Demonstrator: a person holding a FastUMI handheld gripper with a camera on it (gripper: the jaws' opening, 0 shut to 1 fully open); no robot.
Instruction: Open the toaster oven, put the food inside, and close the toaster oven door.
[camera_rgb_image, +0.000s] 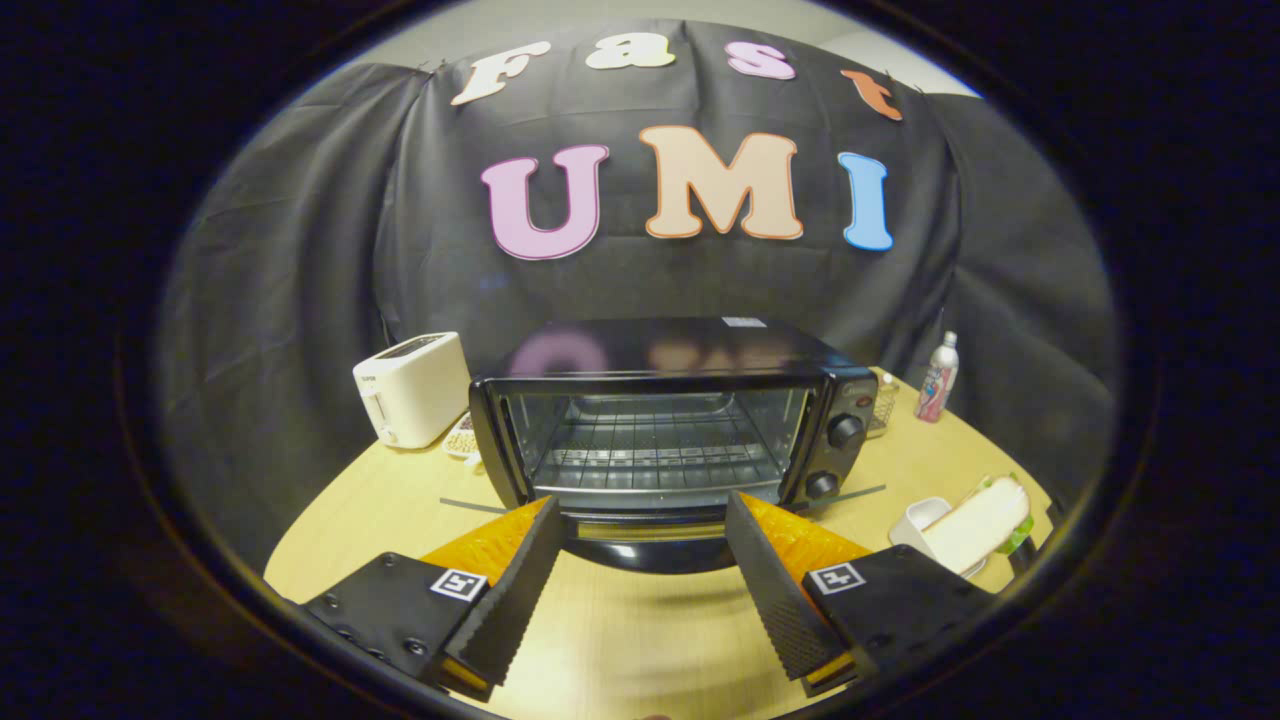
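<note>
A black toaster oven (660, 420) stands at the middle of the round wooden table (350, 520). Its door (650, 548) hangs down toward me, and the wire rack (655, 450) inside is bare. My gripper (640, 505) is open. Its fingertips sit either side of the lowered door's front edge, with a wide gap and nothing held. The food, a pale sandwich (978, 522) with green filling, rests on a white dish (915, 520) to the right of the right finger. Two knobs (845, 431) sit on the oven's right panel.
A white slot toaster (415, 385) stands left of the oven, with a small patterned item (462, 437) between them. A bottle (938, 378) and a wire holder (882, 405) stand at the back right. Bare tabletop lies under the fingers.
</note>
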